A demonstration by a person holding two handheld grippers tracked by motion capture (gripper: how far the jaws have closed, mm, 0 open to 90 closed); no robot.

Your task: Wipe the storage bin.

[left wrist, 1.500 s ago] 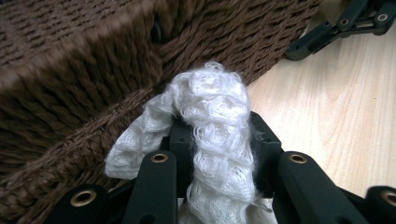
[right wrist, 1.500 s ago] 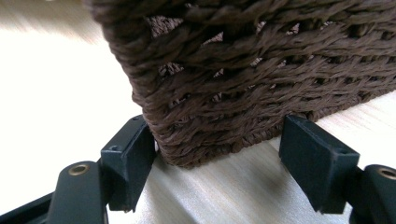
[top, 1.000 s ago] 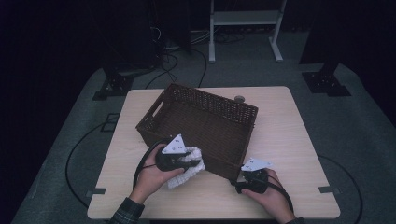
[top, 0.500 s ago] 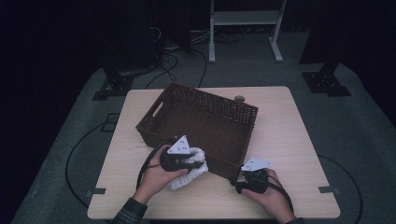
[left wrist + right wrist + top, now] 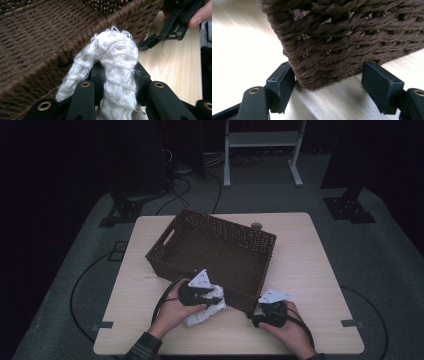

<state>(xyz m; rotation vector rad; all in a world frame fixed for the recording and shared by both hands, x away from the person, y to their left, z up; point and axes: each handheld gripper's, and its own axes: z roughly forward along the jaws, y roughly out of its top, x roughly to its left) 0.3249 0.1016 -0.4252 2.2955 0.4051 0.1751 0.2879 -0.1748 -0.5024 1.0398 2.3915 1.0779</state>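
The white knitted cloth (image 5: pixel 117 72) is clamped in the left gripper (image 5: pixel 117 75), whose two black jaws are pressed together on a fold of it; the loop of cloth rises above the jaw tips and the rest hangs down below them. In the high view the cloth (image 5: pixel 206 309) shows beneath the left gripper (image 5: pixel 200 292), bunched at the near side of the basket and resting on the table, with its upper part against the basket's near wall, though from that distance it is hard to say whether it truly touches the weave. The left hand (image 5: pixel 172 312) wraps the gripper from behind.

The right gripper (image 5: pixel 328 82) stands with its jaws apart, one on each side of the basket's near right corner. The left-hand jaw in that view lies against the weave; the other stands clear of it, with a strip of table between. In the high view the right gripper (image 5: pixel 271 309) sits just in front of that corner, the right hand (image 5: pixel 290 330) behind it.

The brown wicker basket (image 5: pixel 165 251) lies slightly askew on the light wooden table (image 5: pixel 310 260), with handle slots in its end walls. A small round grey fitting (image 5: pixel 256 226) is set in the tabletop just behind the basket's far wall.
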